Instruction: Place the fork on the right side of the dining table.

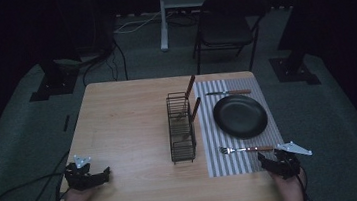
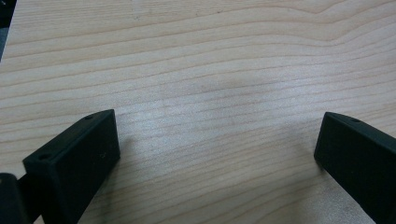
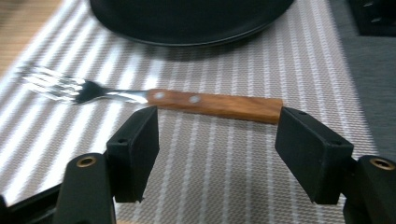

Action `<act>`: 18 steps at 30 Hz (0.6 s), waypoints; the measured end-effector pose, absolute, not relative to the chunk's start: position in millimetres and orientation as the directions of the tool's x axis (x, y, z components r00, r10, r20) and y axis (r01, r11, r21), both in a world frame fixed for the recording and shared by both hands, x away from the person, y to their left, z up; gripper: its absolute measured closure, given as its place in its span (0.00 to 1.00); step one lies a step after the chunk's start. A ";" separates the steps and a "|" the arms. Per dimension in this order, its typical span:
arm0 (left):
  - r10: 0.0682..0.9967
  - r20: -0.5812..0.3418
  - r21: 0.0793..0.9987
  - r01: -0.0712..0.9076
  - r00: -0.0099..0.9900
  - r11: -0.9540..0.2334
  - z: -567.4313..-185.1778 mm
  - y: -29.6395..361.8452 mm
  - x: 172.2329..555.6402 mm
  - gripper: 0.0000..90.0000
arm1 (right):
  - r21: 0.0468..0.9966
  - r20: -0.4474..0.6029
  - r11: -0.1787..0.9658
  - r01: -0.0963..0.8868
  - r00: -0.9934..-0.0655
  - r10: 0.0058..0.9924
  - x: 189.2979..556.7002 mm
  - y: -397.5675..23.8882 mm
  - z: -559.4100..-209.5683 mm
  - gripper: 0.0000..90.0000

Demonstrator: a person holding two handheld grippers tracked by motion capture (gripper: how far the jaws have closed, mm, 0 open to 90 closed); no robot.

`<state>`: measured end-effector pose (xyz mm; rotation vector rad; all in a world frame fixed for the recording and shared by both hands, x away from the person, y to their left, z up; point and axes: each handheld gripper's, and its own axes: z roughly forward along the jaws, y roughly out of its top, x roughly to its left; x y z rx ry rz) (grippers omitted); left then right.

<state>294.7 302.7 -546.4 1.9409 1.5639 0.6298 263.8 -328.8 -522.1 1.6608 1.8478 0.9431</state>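
The steel fork with a riveted brown wooden handle [image 3: 140,96] lies flat on the grey-and-white striped placemat [image 3: 224,158], just past the tips of the right gripper [image 3: 217,144]. Its long axis runs across that gripper's opening, tines toward the counter's middle and handle end toward the counter's right edge. The jaws stand wide apart and empty, flanking the wooden handle, so I judge a short advance would put the handle between them. The left gripper [image 2: 217,154], also wide open and empty, hovers over bare wood at the near left corner of the pale wooden counter [image 1: 123,121], well apart from the fork; the right hand is clearly the nearer.

Beyond the fork sits one round black plate [image 1: 240,116] on the placemat, and beyond the plate lies one wooden-handled knife [image 1: 228,93], parallel to the fork. Left of the placemat stands one black wire cutlery rack [image 1: 181,128] holding two wooden-handled utensils, leaning; their heads are too dim to name. A black folding chair [image 1: 226,25] stands behind the counter.
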 end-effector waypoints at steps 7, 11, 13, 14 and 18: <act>0.978 0.012 0.682 0.713 0.209 -0.161 -546.4 302.7 294.7 0.00 | 0.727 0.109 0.064 0.683 -0.207 0.972 263.3 -318.5 -531.5 0.33; 0.978 0.012 0.682 0.713 0.208 -0.160 -546.4 302.7 294.7 0.00 | 0.708 0.111 0.073 0.702 -0.213 0.971 276.6 -319.3 -536.2 0.33; 0.978 0.013 0.682 0.714 0.209 -0.162 -546.4 302.8 294.7 0.00 | 0.702 0.111 0.072 0.709 -0.208 0.972 283.4 -320.8 -538.2 0.33; 0.978 0.013 0.682 0.714 0.209 -0.161 -546.4 302.8 294.7 0.00 | 0.698 0.107 0.074 0.712 -0.206 0.973 286.3 -321.4 -538.9 0.33; 0.978 0.012 0.682 0.714 0.208 -0.160 -546.4 302.7 294.7 0.00 | 0.697 0.099 0.076 0.713 -0.201 0.975 293.9 -323.4 -540.5 0.33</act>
